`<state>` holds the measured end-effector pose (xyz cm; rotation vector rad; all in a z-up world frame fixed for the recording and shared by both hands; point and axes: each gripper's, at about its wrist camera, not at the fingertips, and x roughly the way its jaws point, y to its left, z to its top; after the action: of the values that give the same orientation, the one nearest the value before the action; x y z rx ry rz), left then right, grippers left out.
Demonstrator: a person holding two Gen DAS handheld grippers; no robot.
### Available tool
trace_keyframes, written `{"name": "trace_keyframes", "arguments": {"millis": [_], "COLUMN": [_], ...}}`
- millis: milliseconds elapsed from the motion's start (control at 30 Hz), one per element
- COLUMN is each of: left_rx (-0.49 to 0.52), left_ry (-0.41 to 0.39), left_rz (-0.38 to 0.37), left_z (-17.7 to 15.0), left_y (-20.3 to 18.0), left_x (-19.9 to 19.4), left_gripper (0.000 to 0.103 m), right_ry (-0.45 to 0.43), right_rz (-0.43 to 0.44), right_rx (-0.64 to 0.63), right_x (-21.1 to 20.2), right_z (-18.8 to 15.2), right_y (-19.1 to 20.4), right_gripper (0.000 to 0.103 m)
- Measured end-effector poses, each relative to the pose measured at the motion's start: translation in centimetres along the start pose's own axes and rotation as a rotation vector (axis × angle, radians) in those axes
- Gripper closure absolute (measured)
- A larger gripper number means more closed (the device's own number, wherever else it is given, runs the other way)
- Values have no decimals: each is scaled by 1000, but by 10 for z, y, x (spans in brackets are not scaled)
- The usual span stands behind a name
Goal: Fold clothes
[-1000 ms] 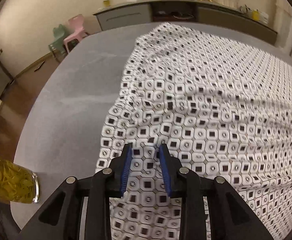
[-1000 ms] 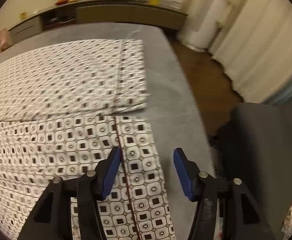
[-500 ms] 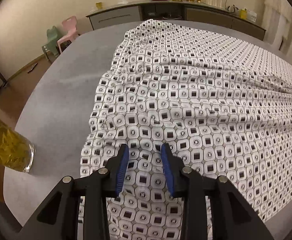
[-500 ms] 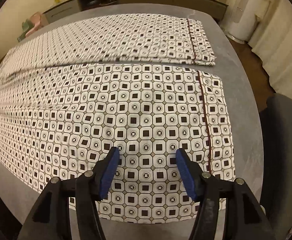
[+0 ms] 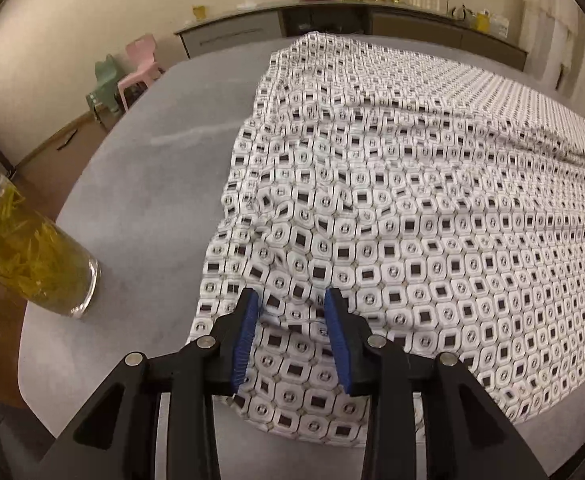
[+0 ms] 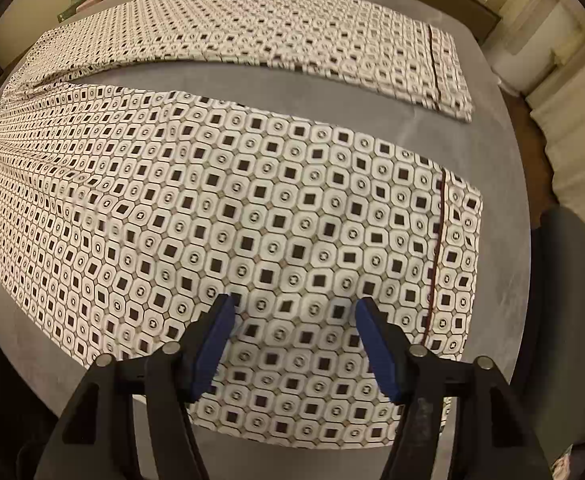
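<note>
The grey tabletop [image 6: 504, 128] carries a pair of patterned trousers [image 6: 252, 216] spread flat and unfolded, filling most of the right wrist view: one leg runs across the upper part of the frame, the other across the middle, each ending in a cuff with a dark piped line at the right. In the left wrist view the waist end bunches into ripples in the centre of the frame.

The main risk is a one-sided lift. If only one gripper bites, the slippery-looking cloth will likely drag and skew, leaving the legs misaligned. A shallow pinch at the rumpled waist could also catch only the top layer.

A glass of yellow-green tea [image 5: 32, 264] stands at the left edge, near the waist; a sweeping pull could tip it.

The left gripper [image 5: 292, 316] stands narrowly parted over the waist edge, clamping nothing. The right gripper [image 6: 292, 320] is spread wide above the near leg, just left of the cuff.
</note>
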<state>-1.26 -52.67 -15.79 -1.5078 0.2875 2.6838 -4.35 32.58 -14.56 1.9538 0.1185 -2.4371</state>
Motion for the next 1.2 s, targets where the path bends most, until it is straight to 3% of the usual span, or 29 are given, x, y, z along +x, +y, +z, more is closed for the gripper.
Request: {"name": "trace_keyframes", "arguments": {"millis": [133,167,233,333,467,633,767,833,900,1100,1200], "left_rx": [-3,3,-1,-9,62,-11,-84,-123,-159,-134,-170], "left_ry": [17,23,20,-45,-22,19,42,45,48,34,49], "left_rz": [12,34,67,-4,-4,-28,-106,-148,-192,-362,-501], "left_z": [-1,-1,2,5,0,-3,8,22,38,114,154], "left_y": [8,7,6,-7,-28,-13,-10,-17,-26,-102,-141], "left_x": [2,2,-1,-16,-5,-3,-11,-16,-21,-40,-37], "left_gripper": [66,66,70,70,70,69,66,54,52,48,45], "right_ry": [49,48,-18,-80,-70,-56,-183,-233,-271,-272,-268], "right_rz": [42,16,2,-8,-13,-24,-5,-2,-1,-4,-68], "right_rx": [-8,0,78,159,214,214,308,366,417,491,474], "right_x": [15,17,16,25,56,62,47,36,22,23,32], "right_z": [3,6,19,41,68,113,175,181,176,214,222], "right_y": [-13,-16,-30,-45,-59,-84,-127,-126,-130,-150,-154], "right_gripper": [33,33,33,33,29,29,28,28,28,28,26]}}
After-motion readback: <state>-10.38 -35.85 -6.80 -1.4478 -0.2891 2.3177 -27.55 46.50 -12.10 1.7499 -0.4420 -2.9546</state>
